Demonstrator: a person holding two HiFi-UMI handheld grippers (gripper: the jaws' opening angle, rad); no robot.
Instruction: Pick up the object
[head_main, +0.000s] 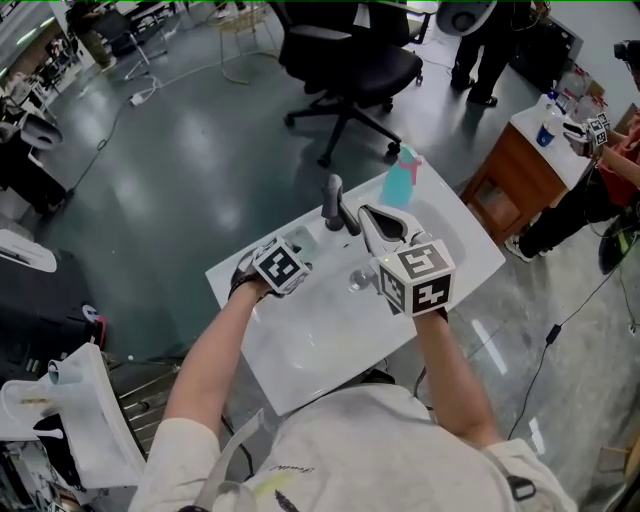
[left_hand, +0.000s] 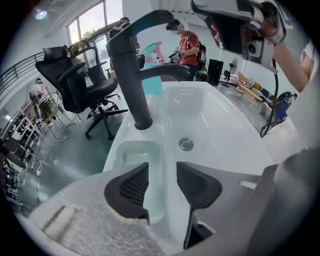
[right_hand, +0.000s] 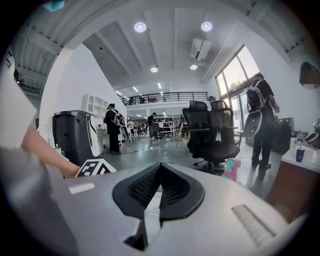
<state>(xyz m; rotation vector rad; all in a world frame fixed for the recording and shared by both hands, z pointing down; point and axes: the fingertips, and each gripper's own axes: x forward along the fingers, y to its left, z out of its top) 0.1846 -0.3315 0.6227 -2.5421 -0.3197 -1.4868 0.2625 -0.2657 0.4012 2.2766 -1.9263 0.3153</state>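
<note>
A pale, see-through rectangular tray (left_hand: 131, 156) lies on the left deck of the white sink (head_main: 330, 345), just left of the dark faucet (head_main: 335, 205). My left gripper (left_hand: 162, 172) hangs low over it, jaws apart, with the tray's right rim in the gap and neither pad pressing on it. In the head view the left gripper (head_main: 292, 248) sits at the sink's left rear corner by the tray (head_main: 303, 238). My right gripper (head_main: 368, 213) is held above the basin near the faucet. Its jaws are shut with nothing between them, as in the right gripper view (right_hand: 160, 170).
A teal spray bottle with a pink head (head_main: 400, 180) stands at the sink's back right corner. The drain (left_hand: 186, 144) is mid-basin. A black office chair (head_main: 350, 60) stands behind the sink, a wooden cabinet (head_main: 520, 165) to the right, with people standing beyond.
</note>
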